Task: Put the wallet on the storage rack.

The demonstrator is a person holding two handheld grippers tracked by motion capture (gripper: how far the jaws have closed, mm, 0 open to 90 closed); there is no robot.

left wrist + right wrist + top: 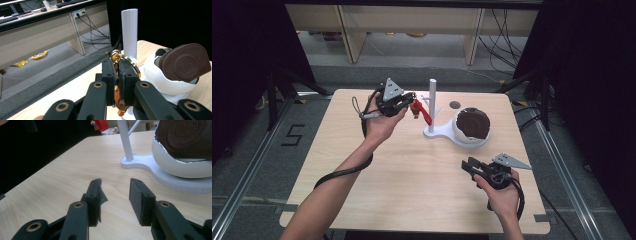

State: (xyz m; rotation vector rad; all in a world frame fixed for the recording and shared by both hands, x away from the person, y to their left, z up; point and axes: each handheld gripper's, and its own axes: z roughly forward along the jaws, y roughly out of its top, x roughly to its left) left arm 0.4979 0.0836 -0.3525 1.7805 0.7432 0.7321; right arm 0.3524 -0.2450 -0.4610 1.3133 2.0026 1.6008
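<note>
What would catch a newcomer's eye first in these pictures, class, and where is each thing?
First, the red keychain dangling from the left gripper, raised over the table's far left part, right beside the white post of the white stand. Next, the brown leather pouch sitting in the stand's white bowl, right of the post. Last, the right gripper, jaws apart and holding nothing, low over the bare wooden table near its right front.

Laboratory recording station. Pale wooden tabletop (412,170) enclosed by black curtains (597,75) along both side edges; metal floor rails (247,170) beside it, with a taped numeral "5" (292,135). Loose cables (504,35) and light workbenches (412,22) beyond the far edge.
</note>
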